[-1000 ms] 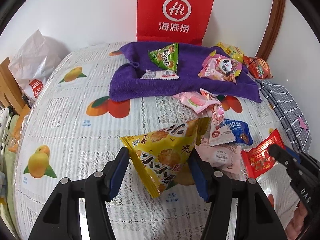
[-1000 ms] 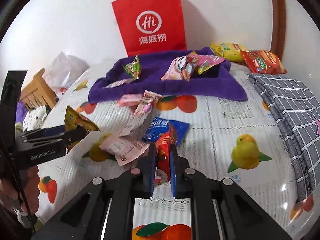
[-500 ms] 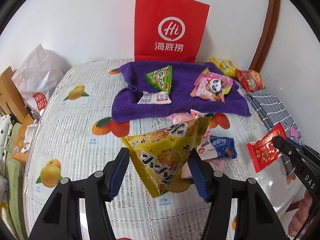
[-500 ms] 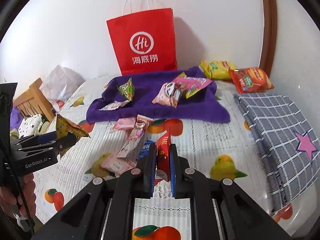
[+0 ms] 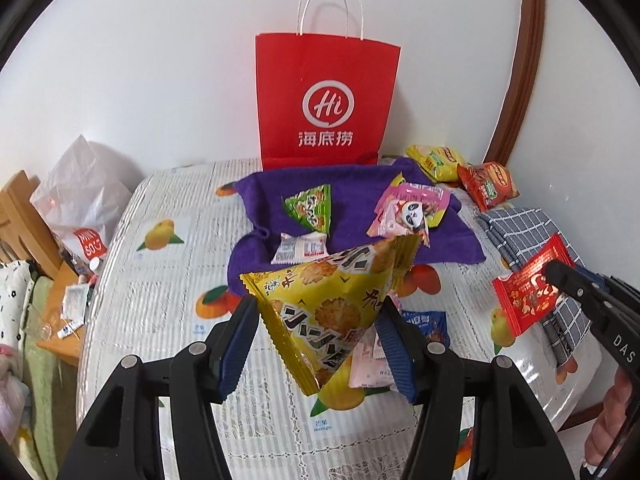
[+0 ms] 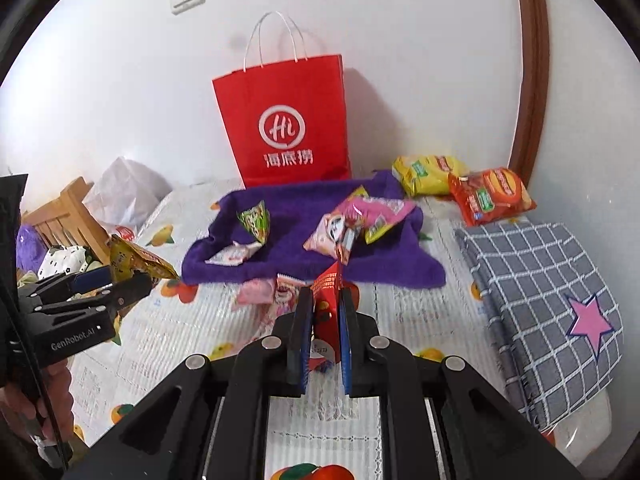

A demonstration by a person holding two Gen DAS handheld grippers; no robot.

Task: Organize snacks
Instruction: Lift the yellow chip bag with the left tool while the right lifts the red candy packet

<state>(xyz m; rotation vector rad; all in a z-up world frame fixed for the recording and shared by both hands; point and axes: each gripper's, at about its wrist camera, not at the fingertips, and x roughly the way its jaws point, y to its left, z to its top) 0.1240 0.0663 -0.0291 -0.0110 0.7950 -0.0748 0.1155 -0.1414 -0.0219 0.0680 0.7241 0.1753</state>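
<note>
My left gripper [image 5: 320, 308] is shut on a yellow triangular cracker bag [image 5: 328, 304], held up above the table. In the right wrist view that same yellow bag [image 6: 134, 262] shows at the left in the left gripper [image 6: 132, 284]. My right gripper [image 6: 325, 300] is shut on a flat red snack packet [image 6: 328, 308], seen edge-on; from the left wrist view the red packet [image 5: 530, 290] hangs at the right. A red paper bag [image 5: 326, 100] stands against the wall behind a purple towel [image 5: 352, 184] that carries a green triangular bag [image 5: 310, 208], a white packet [image 5: 298, 248] and pink panda packets [image 5: 408, 210].
Pink packets [image 6: 256, 292] and a blue one [image 5: 426, 322] lie on the fruit-print tablecloth [image 5: 168, 280] in front of the towel. Yellow [image 6: 428, 174] and orange [image 6: 490, 196] bags sit at the back right. A grey checked cloth [image 6: 540, 280] covers the right side. A wooden chair [image 6: 60, 220] stands left.
Both grippers have risen with their packets, so the table and loose snacks sit lower and farther away. The red bag's handles and top have come into view.
</note>
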